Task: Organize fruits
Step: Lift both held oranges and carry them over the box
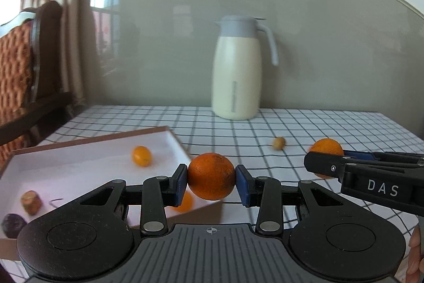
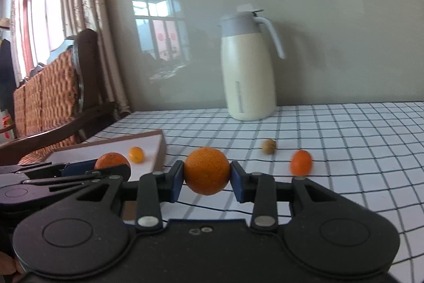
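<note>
Biggest risk here: both oranges are round and pinched only at their widest point by two small blue pads, so a bump or a quick swing could pop one out and send it rolling across the surface (image 2: 344, 139) (a checked cloth with no lip at the edges).

The left hand-held gripper (image 1: 211, 183) is clamped on an orange (image 1: 211, 176), which sits squarely between its fingertips, over the tray's (image 1: 79, 166) near right corner. The right hand-held gripper (image 2: 207, 178) is likewise closed on its own orange (image 2: 207, 171), centred between the pads, above the surface just right of the tray.

The two grippers are close side by side, so they could knock each other going for the tray.

A small orange (image 2: 301, 162) and a brownish fruit (image 2: 269, 146) sit loose mid-surface.
</note>
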Motion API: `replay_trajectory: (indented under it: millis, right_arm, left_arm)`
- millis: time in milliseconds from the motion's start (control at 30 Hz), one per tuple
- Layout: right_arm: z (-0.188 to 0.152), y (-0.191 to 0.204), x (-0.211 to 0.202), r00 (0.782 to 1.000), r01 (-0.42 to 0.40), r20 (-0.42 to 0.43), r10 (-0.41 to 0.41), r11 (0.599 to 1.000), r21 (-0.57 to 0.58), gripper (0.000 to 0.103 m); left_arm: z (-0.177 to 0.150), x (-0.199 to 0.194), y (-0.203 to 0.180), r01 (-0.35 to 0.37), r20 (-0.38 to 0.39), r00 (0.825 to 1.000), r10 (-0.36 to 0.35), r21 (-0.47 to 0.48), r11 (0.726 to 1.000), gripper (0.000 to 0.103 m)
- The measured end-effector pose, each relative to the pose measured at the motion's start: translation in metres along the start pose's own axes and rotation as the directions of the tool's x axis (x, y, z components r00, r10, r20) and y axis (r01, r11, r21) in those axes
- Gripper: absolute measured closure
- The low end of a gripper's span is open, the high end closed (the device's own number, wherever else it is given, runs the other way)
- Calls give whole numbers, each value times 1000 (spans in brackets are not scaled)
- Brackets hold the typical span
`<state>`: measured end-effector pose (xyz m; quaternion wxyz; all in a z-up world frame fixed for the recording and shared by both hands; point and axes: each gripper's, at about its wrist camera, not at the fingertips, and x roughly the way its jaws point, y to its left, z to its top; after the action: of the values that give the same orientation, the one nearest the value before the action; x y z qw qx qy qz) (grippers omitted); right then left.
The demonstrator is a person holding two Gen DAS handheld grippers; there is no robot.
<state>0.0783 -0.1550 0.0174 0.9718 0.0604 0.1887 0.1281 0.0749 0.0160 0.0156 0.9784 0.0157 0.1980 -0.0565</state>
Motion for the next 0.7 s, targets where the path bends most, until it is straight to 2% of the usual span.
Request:
replay_trajectory:
  millis: [333,700]
  right_arm:
    - [6,41,21,996,-80,28,80,996,-32,74]
    - [6,78,41,990,-133,37,135,990,-52,74]
  left_arm:
    - [0,-11,48,-105,32,994,107,-66,992,64]
    - [-6,-16,99,-224,38,972,230,-130,966,64]
